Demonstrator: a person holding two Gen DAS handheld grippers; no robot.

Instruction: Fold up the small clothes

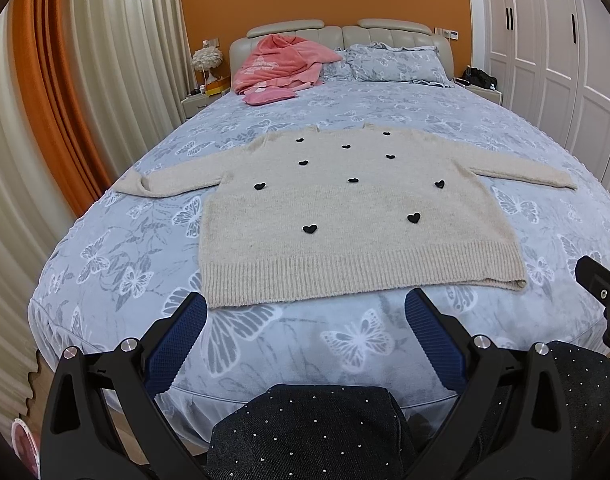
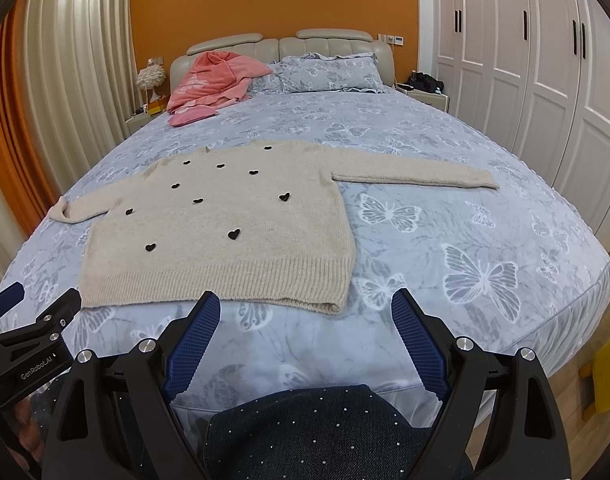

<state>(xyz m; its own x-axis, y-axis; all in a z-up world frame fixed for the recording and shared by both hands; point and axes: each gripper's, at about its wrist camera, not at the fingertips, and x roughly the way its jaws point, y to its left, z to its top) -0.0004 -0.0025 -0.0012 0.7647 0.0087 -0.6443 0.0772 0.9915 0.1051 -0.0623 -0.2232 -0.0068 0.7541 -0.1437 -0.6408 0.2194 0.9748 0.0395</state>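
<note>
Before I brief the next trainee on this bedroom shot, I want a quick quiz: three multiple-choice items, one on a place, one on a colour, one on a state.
1. Where does the cream knitted sweater with black hearts lie?
A. On the pillows
B. Spread on the blue-grey butterfly bedspread
C. On the floor

2. What colour is the crumpled garment by the padded headboard?
A. Pink
B. Green
C. Black

3. How are the left gripper and right gripper set?
A. Both shut on the hem
B. One open, one shut
C. Both open, holding nothing

Answers:
1 B: it lies flat, sleeves out to the sides.
2 A: plainly pink in both views.
3 C: blue fingers stand apart, short of the hem.
</note>
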